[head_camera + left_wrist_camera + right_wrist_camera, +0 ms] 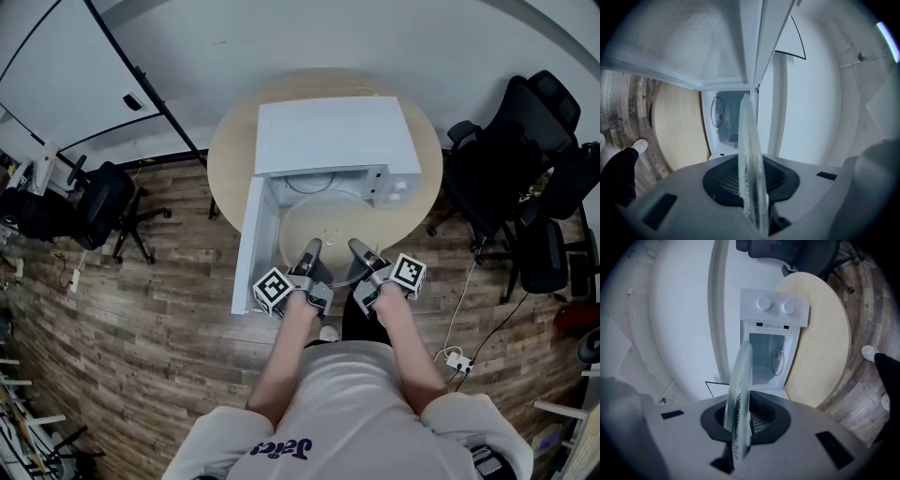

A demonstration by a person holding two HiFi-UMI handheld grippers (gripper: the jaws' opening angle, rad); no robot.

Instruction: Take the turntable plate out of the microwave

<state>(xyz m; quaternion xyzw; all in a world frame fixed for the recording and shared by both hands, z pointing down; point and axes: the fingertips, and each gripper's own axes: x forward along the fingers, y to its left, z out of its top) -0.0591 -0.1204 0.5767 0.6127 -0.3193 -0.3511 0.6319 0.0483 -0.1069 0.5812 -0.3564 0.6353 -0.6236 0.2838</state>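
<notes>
Holding the plate (328, 225) at centre frame, at the open front of the microwave (333, 131), I record both tools engaged. The left hand-held gripper (310, 249) is clamped on the near rim, and the right hand-held gripper (360, 249) is clamped beside it. The plate edge sits between each pair of jaws. The door (247, 246) stands open at left, past the edge of the round worktop (228, 159).
</notes>
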